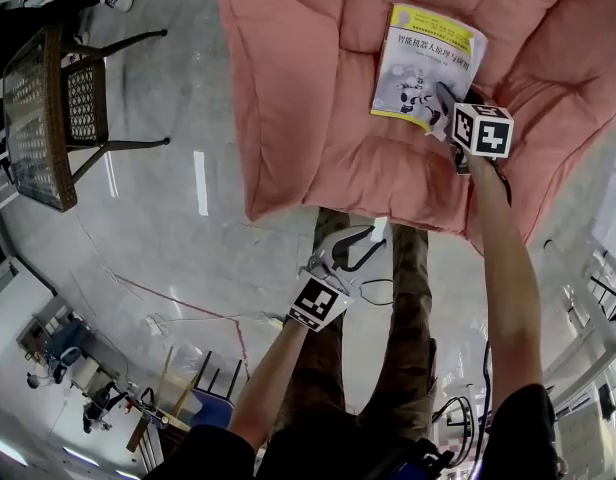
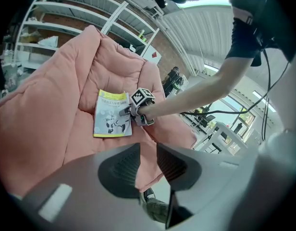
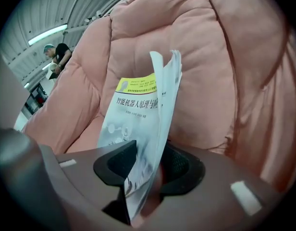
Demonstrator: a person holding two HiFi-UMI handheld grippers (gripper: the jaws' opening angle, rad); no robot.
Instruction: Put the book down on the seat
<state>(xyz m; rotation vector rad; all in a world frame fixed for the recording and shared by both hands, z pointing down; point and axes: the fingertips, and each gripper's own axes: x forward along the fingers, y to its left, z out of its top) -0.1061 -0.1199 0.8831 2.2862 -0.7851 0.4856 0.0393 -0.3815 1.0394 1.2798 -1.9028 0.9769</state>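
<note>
**Book (image 1: 426, 66) on the pink seat cushion (image 1: 308, 88), right gripper (image 3: 148, 170) released.**
The right gripper's jaws stand wide; the book extends ahead of them, its near edge between the pads, unclamped. The left gripper (image 2: 148, 162), well back from the seat, has narrowly parted jaws with nothing between them.

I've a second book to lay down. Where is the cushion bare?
Bare: the cushion left of the book, up to its left edge, and the strip between book and front edge. Crowded: the book's near corner, where the right gripper sits.
</note>
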